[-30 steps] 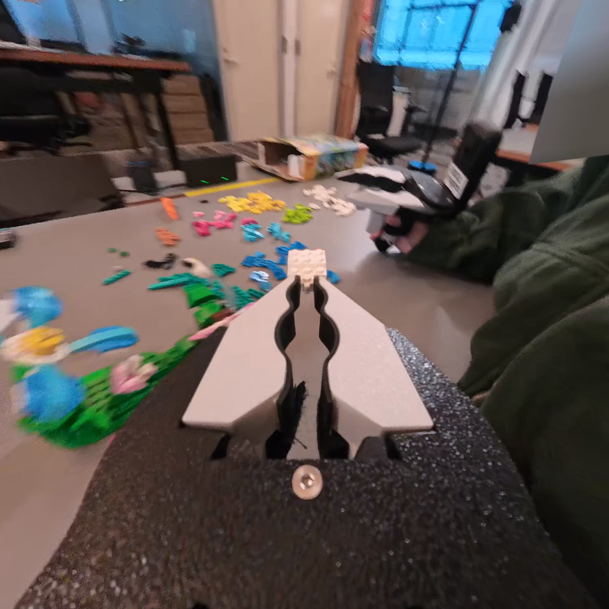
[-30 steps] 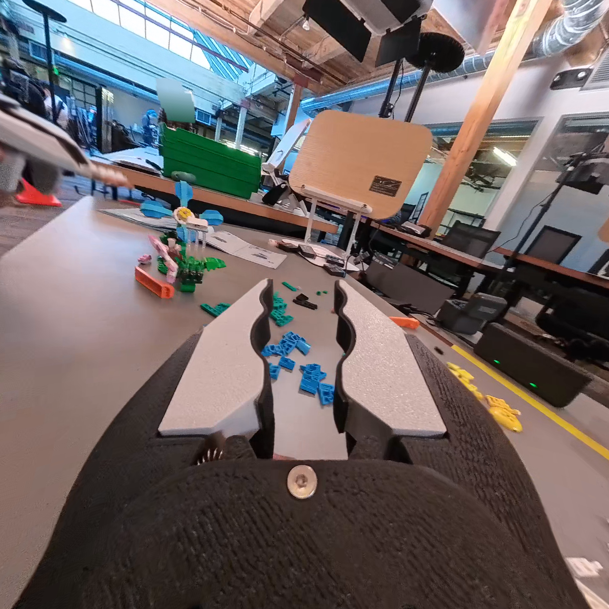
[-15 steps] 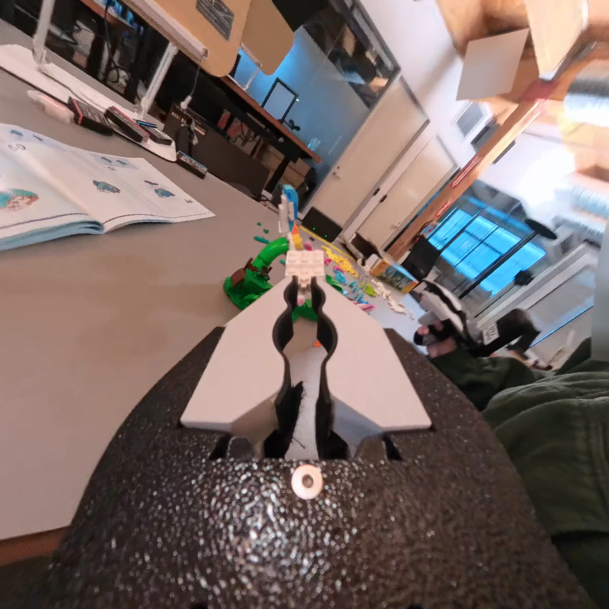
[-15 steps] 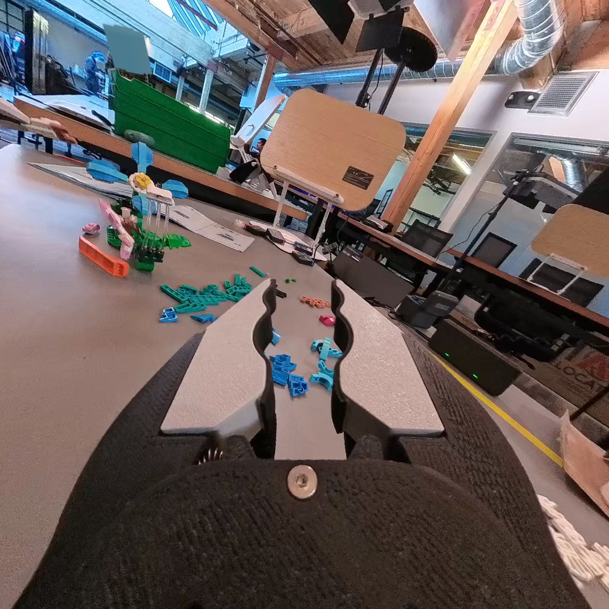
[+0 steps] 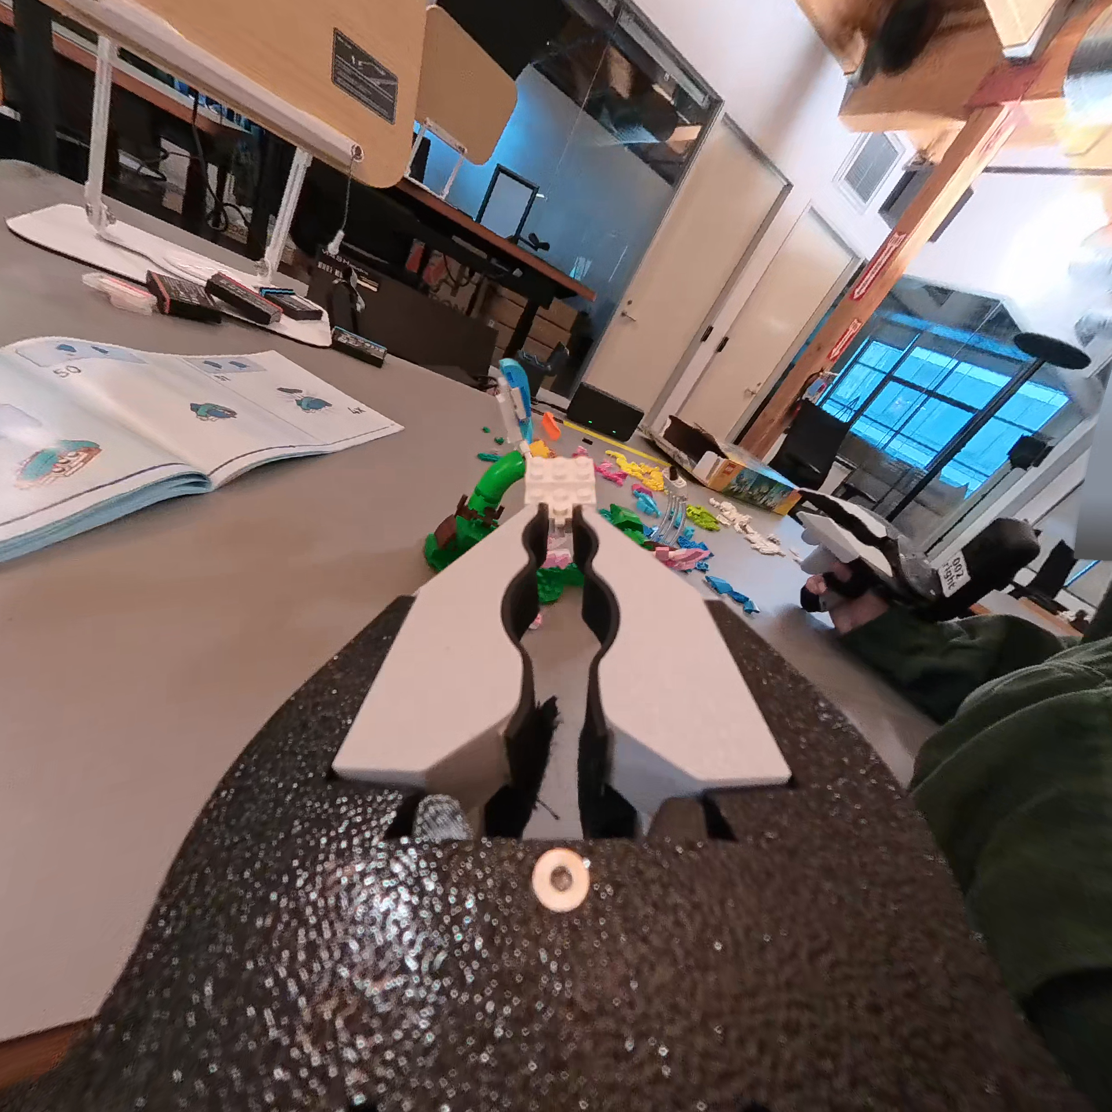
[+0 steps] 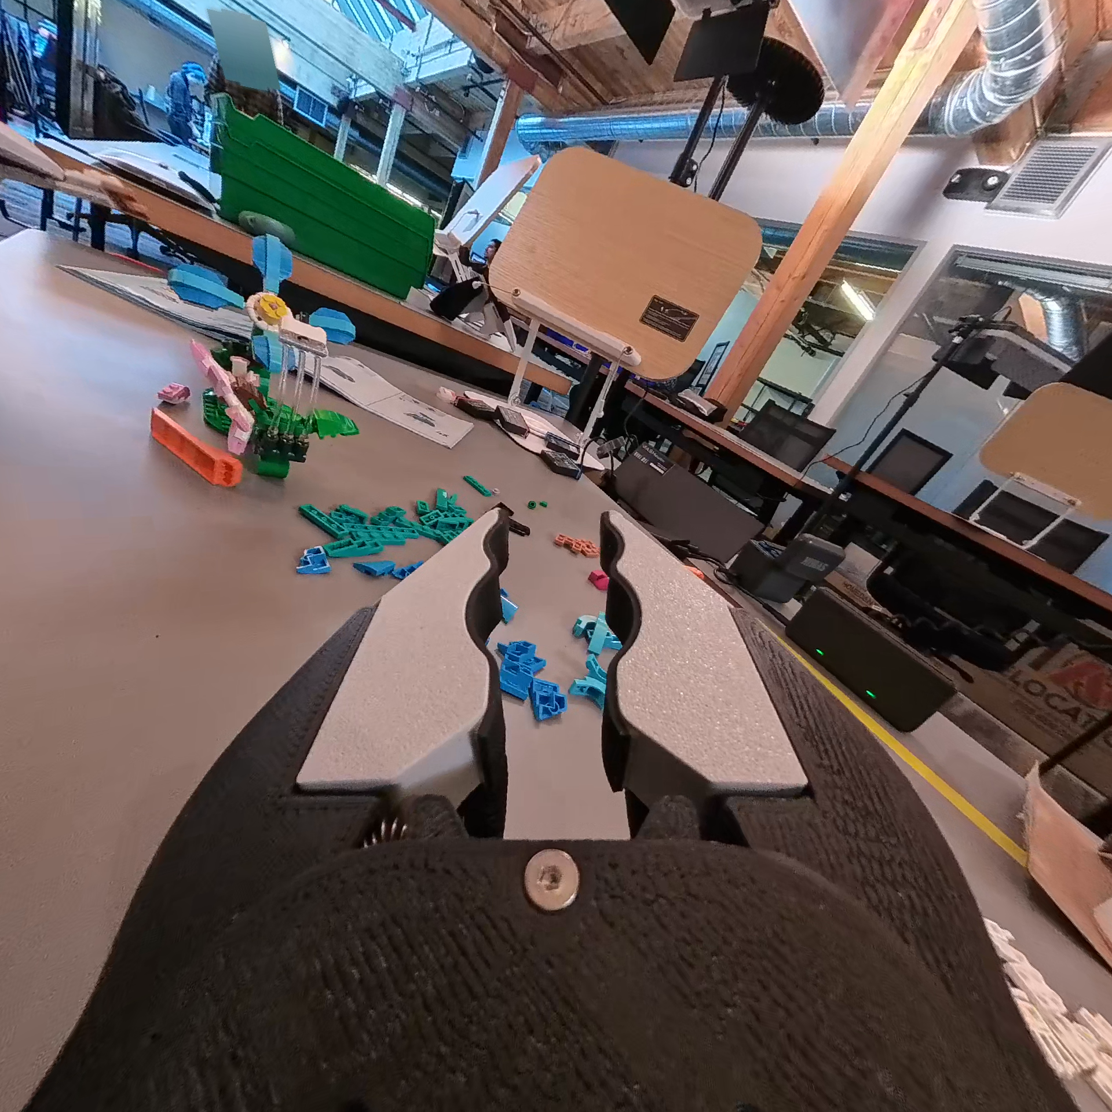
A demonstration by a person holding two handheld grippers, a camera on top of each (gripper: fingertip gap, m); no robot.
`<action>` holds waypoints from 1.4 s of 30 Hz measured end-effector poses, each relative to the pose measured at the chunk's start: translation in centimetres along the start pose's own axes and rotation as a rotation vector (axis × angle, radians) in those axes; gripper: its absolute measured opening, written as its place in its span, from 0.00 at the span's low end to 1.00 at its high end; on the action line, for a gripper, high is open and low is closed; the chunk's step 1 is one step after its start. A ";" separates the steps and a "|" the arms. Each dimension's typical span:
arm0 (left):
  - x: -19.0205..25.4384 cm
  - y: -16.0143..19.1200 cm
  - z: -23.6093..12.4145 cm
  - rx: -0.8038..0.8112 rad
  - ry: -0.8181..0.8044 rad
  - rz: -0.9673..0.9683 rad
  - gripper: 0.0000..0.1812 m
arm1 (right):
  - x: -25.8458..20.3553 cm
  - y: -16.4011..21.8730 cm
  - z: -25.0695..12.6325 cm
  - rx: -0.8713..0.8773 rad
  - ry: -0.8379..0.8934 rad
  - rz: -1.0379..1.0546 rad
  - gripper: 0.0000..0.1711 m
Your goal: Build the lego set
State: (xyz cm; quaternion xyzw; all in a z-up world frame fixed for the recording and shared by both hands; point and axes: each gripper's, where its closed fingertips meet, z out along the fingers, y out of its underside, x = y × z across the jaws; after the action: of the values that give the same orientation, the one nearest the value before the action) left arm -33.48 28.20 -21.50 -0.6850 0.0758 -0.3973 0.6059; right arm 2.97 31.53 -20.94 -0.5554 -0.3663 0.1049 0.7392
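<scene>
On the grey table (image 5: 180, 632), the left gripper (image 5: 559, 517) has its two pale fingers pinched together on a small white lego piece (image 5: 559, 481), which sticks up just past the tips. Right behind that piece stands the half-built lego flower model (image 5: 481, 511), with a curved green stem, pink bits at its base and a light blue petal on top. An open instruction booklet (image 5: 150, 421) lies flat to the left of it, well apart.

Farther along the table, loose bricks are sorted by colour: yellow ones (image 5: 638, 472), lime ones (image 5: 701, 517) and white ones (image 5: 746, 532), with the set's cardboard box (image 5: 740, 478) behind them. The right gripper (image 5: 842, 541) rests low at the table's right side, held by a hand in a dark green sleeve (image 5: 939, 656).

From the right wrist view, the right gripper (image 6: 553, 529) is spread wide with nothing between its fingers; blue pieces (image 6: 529, 668) and turquoise pieces (image 6: 593, 656) lie on the table in the gap. Teal pieces (image 6: 385, 523) are scattered ahead to the left, and beyond them the flower model (image 6: 271, 391) stands beside an orange brick separator (image 6: 195, 445).
</scene>
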 end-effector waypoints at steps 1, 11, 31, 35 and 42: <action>0.0 0.1 0.0 -0.006 -0.003 0.010 0.03 | 0.0 0.0 0.0 0.000 0.000 0.000 0.17; 1.3 0.9 1.2 -0.074 -0.045 0.257 0.03 | 0.2 0.2 0.2 -0.006 0.017 -0.012 0.21; 3.7 1.2 1.9 -0.036 0.053 0.376 0.03 | 0.0 0.5 0.6 -0.027 0.015 -0.057 0.21; 7.5 1.3 2.3 -0.047 0.201 0.430 0.03 | 0.6 0.7 0.3 -0.059 0.040 0.027 0.21; 12.3 5.5 5.2 -0.164 0.341 0.482 0.03 | 3.3 1.3 -0.1 -0.117 0.064 0.089 0.20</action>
State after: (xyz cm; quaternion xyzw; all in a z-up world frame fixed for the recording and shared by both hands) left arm -19.82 23.56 -20.55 -0.6173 0.3687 -0.3438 0.6041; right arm 5.75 33.79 -20.73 -0.6164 -0.3231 0.0981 0.7113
